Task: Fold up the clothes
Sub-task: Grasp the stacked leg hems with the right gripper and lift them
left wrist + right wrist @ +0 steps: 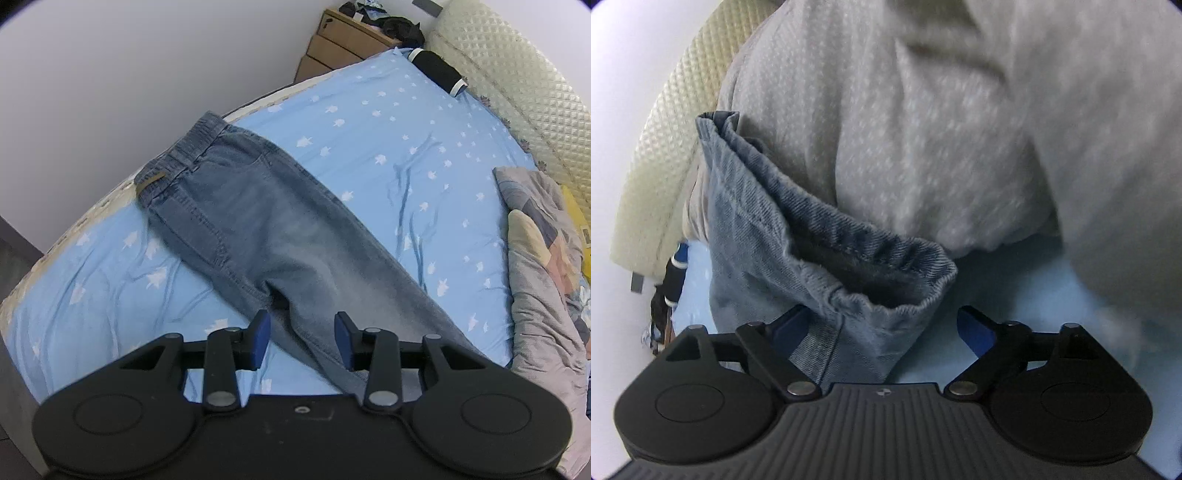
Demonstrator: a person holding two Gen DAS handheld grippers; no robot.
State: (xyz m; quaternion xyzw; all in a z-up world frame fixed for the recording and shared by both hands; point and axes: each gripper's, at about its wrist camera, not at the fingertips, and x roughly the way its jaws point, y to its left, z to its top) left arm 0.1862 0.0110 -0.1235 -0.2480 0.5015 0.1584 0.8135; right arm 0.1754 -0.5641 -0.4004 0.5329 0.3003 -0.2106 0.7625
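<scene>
Jeans (827, 280) between open right fingers (975, 332)

Left gripper (302, 339): pointed steeply downward; both blue-padded fingers (259, 341) visible, parallel, with a moderate gap between them; no pad presses on anything; the black linkage arms angle inward toward the body plate. Right gripper (882, 334): tilted downward at a shallower angle; jaws spread wide; the left pad (788, 330) is partly hidden, the right pad fully exposed; linkage arms splayed outward; the pads are not seen pressing on anything. No hand or sleeve of the person appears in either wrist view.
</scene>
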